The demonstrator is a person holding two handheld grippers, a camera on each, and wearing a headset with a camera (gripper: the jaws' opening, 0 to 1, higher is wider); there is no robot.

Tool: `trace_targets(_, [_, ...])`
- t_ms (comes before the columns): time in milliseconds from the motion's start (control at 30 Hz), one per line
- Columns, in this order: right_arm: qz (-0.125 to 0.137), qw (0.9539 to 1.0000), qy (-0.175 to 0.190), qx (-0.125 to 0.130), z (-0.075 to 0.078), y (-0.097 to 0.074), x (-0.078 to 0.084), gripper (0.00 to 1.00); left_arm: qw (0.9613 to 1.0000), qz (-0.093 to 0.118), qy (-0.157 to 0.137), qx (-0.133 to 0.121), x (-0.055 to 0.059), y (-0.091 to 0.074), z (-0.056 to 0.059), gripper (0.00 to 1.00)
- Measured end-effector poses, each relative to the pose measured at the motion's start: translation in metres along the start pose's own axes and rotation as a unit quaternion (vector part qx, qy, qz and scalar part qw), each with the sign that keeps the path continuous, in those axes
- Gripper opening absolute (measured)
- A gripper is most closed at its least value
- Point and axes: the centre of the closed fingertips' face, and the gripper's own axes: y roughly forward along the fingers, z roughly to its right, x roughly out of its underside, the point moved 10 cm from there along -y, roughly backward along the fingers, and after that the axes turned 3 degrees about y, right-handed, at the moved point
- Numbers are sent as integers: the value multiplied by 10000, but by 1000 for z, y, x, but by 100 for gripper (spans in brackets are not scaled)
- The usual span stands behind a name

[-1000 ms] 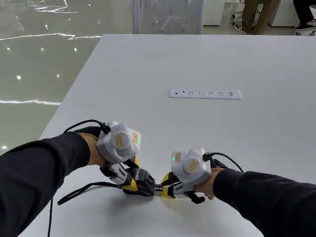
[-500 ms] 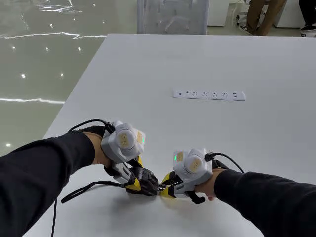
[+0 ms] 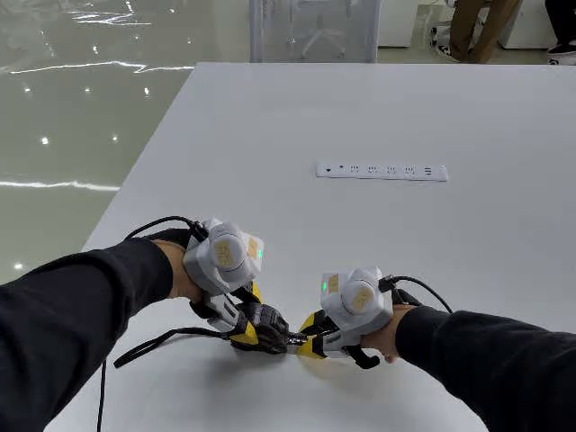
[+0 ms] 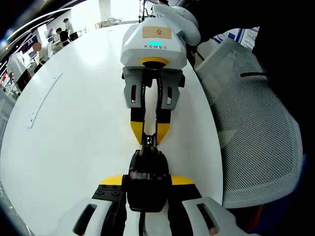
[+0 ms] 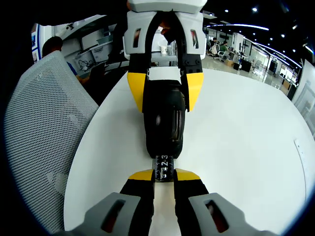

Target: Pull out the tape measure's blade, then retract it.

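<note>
A black tape measure [image 3: 264, 322] lies low over the white table [image 3: 360, 108] near its front edge. My left gripper [image 3: 255, 329] is shut on its case, and its yellow fingertips [image 4: 111, 180] flank the black body [image 4: 146, 173]. My right gripper [image 3: 306, 345] faces it from the right, shut on the end of the blade [image 5: 164, 166]. A short stretch of the blade, with printed numbers, shows between the case [image 5: 165, 123] and my right gripper [image 5: 164, 175]. The left gripper view shows the right gripper [image 4: 149, 132] pinching the blade tip.
A white power strip [image 3: 382, 171] lies mid-table, well beyond the grippers. A black cable [image 3: 153, 342] trails from the left gripper toward the table's left edge. A mesh chair back [image 4: 256, 123] stands close to the table's near side. People stand far off [image 4: 64, 34].
The right gripper has edged slightly to the right, away from the case, with the blade tip held. The left gripper keeps the case in place.
</note>
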Motion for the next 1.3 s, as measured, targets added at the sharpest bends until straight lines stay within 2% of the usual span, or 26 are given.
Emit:
trace_targets(633, [-182,9998,22,43,2,-11,9,10,10000,17,-30,-27,0,-1,0,28])
trace_targets(1300, [-303,9994,133,137,2,-29,25,11,10000,-12,-51,-75,0,-1,0,27])
